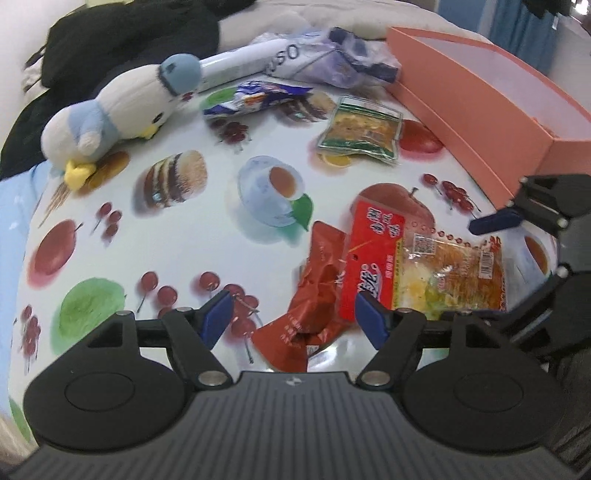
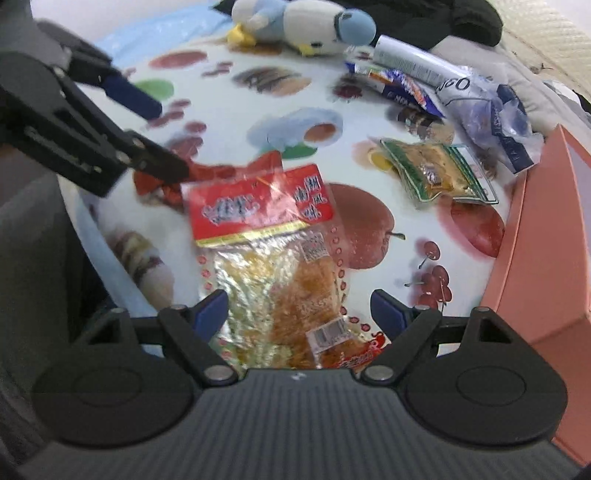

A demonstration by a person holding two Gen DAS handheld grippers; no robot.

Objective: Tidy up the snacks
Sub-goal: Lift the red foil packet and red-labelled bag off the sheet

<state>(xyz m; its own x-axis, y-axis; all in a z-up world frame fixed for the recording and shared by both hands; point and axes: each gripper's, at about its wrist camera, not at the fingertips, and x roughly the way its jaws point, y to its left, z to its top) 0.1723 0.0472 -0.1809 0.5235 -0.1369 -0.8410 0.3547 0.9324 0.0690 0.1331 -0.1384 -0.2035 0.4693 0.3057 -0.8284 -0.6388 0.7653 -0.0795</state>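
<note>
A clear snack packet with a red header (image 2: pixel 273 258) lies flat on the fruit-print tablecloth (image 1: pixel 184 240), between the wide-apart fingers of my right gripper (image 2: pixel 300 314), which is open. Beside it lies a crumpled red-brown packet (image 1: pixel 314 295), under my left gripper (image 1: pixel 295 317), also open, with no pad pressing on it. The clear packet (image 1: pixel 417 266) overlaps the red-brown one. Farther back lie a green-edged packet (image 1: pixel 360 129) and a blue packet (image 1: pixel 255 98). A pink open box (image 1: pixel 480 92) stands along the right side.
A blue and white plush bird (image 1: pixel 122 110) lies at the back left. A white tube (image 1: pixel 240 62) and a crumpled plastic bag (image 1: pixel 340 55) sit behind the snacks. Dark clothing (image 1: pixel 129 33) is heaped beyond the cloth. The box wall (image 2: pixel 546 229) is close on my right gripper's right.
</note>
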